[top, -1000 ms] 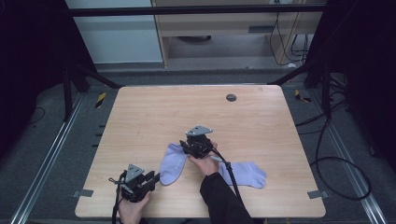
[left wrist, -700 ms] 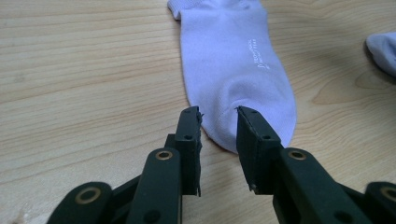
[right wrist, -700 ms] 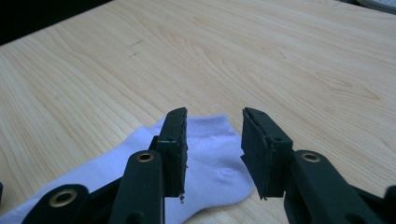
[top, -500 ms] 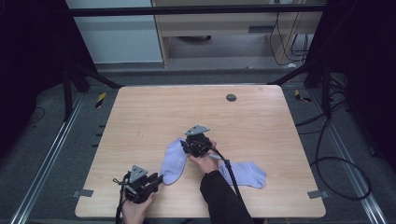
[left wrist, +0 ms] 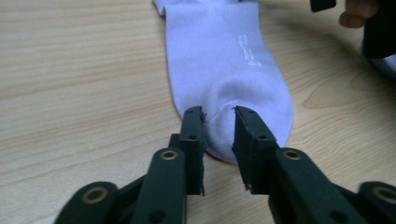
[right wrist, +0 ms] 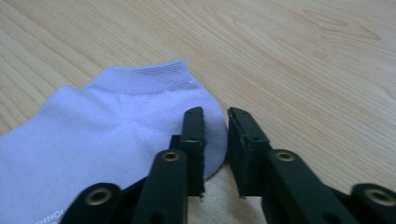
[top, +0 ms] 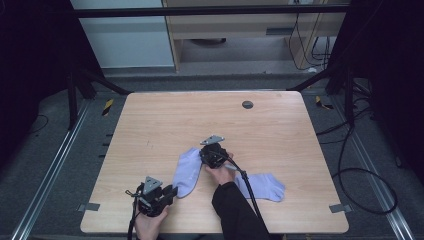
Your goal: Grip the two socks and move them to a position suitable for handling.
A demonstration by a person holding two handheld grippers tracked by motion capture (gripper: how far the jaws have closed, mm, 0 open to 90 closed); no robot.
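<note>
A lilac sock (top: 187, 170) lies flat on the wooden table (top: 200, 120), toe toward me. My left gripper (top: 172, 190) is at its toe. In the left gripper view the toe (left wrist: 224, 70) bulges up between the jaws of the left gripper (left wrist: 218, 114), which have just been closing and still show a gap. My right gripper (top: 204, 154) is low over the sock's cuff end. In the right gripper view the right gripper (right wrist: 215, 114) straddles the sock's rounded heel edge (right wrist: 140, 140); its jaws have just been closing and stand narrowly apart.
A second lilac sock (top: 265, 186) lies to the right, partly under the right forearm (top: 235, 210) and cable. A dark round grommet (top: 247, 104) sits near the table's far edge. Bare wood lies to the left and beyond.
My right gripper has sunk a little onto the sock's cuff end. My left gripper has edged in to the sock's toe. The socks lie where they were.
</note>
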